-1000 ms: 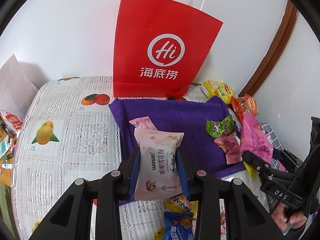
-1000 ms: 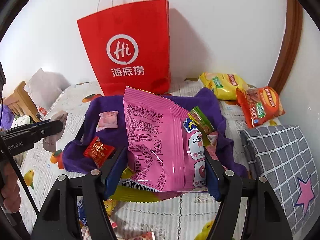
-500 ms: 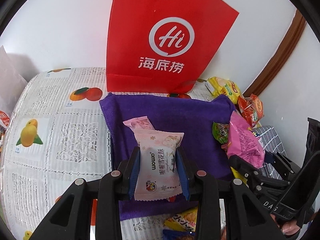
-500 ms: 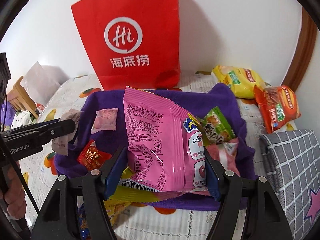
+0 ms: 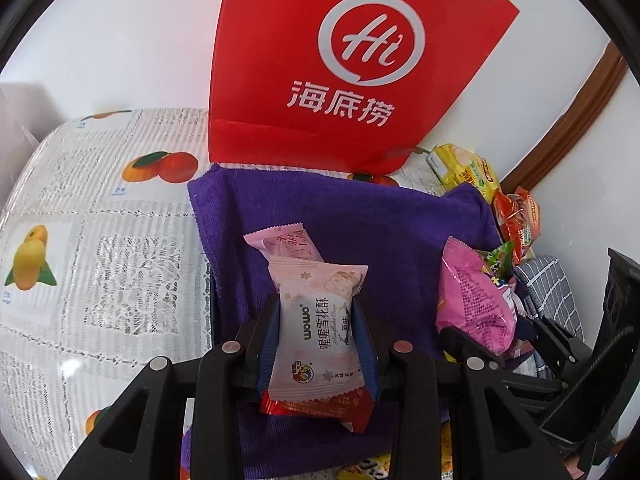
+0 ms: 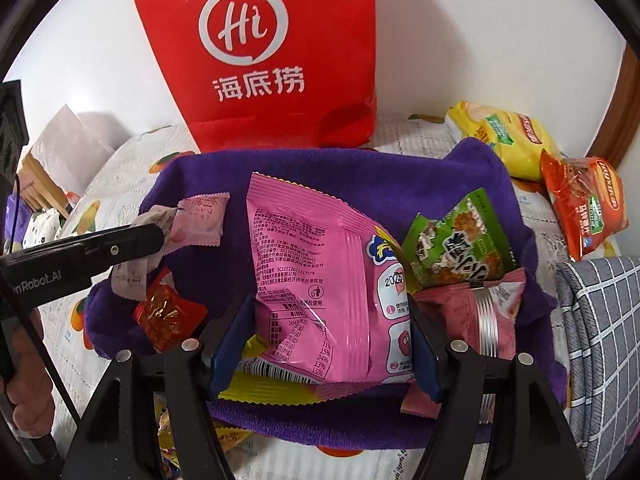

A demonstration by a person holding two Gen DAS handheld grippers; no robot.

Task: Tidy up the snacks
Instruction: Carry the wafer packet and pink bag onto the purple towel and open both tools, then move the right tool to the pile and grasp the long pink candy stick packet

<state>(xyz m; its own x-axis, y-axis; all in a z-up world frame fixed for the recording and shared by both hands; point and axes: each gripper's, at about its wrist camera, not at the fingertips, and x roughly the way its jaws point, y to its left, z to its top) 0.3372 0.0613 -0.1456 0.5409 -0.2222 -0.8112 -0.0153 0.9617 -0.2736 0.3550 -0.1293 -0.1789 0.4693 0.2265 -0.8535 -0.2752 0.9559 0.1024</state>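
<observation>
A white wall backs my surface (image 5: pixel 120 240), which is covered in a lace-patterned cloth printed with oranges and yellow fruit. A tall red paper bag with a white "Hi" logo (image 5: pixel 340 64) stands at the top centre of both views, and a purple towel (image 5: pixel 360 216) is spread just in front of it.

My left claw (image 5: pixel 318 332) is clamped on a pale pink nougat packet with Chinese lettering (image 5: pixel 316 328), held upright over the near part of the towel in the lower centre of the left view. A second small pink wrapped sweet (image 5: pixel 284 242) lies on the towel just beyond it, and a red foil sweet (image 5: pixel 320 406) shows under the packet's lower edge.

My right claw (image 6: pixel 324 340) grips a large bright pink snack bag with printed nutrition text (image 6: pixel 316 280), held above the middle of the towel. At centre right of that view a green seaweed-style packet (image 6: pixel 456 240) leans against it, overlapping a dull pink pouch (image 6: pixel 480 316). A yellow crisp bag (image 6: pixel 504 136) and an orange-red crisp bag (image 6: pixel 584 204) lie off the towel at upper right, above a grey checked cushion (image 6: pixel 600 320).
</observation>
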